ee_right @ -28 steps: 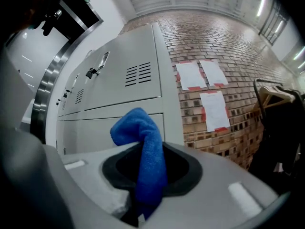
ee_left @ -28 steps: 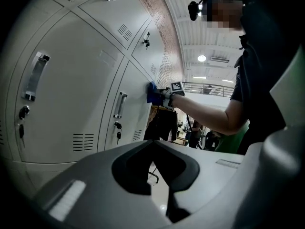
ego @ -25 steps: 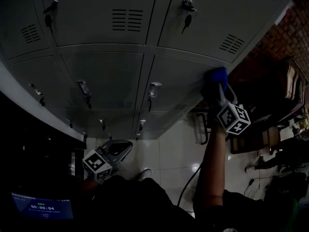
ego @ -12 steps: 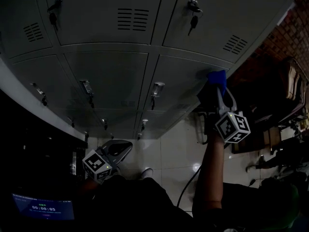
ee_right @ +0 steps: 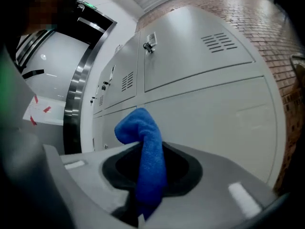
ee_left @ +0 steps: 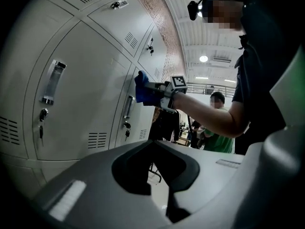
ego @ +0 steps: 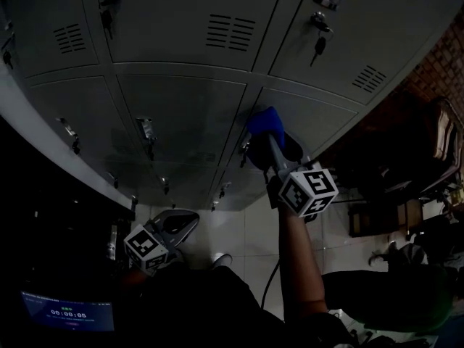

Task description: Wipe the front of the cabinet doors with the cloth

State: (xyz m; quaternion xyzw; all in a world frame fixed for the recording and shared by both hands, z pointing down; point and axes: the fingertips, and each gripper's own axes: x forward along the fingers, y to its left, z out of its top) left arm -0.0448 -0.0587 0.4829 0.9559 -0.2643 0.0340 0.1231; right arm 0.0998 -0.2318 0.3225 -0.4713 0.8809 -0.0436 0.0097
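A blue cloth (ego: pixel 266 122) is pinched in my right gripper (ego: pixel 267 138), which is shut on it and presses it against a lower grey cabinet door (ego: pixel 181 114) near the seam between two doors. In the right gripper view the cloth (ee_right: pixel 145 151) stands up folded between the jaws of that gripper (ee_right: pixel 152 173), with the doors (ee_right: pixel 205 109) just beyond it. The left gripper view shows cloth (ee_left: pixel 141 86) and right gripper (ee_left: pixel 155 89) at the doors (ee_left: pixel 86 104). My left gripper (ego: pixel 177 225) hangs low, away from the cabinet, jaws together and holding nothing (ee_left: pixel 155 168).
Handles with keys (ego: pixel 147 133) stick out from the doors. A brick wall (ego: pixel 442 64) and dark furniture (ego: pixel 435 147) stand at the right. Pale floor tiles (ego: pixel 239 230) lie below. A small lit screen (ego: pixel 65 314) shows at lower left. A person in green (ee_left: pixel 217 140) stands behind.
My right gripper has slid the cloth leftward along the lower doors, from the cabinet's right edge to the middle seam. The left gripper has stayed where it was.
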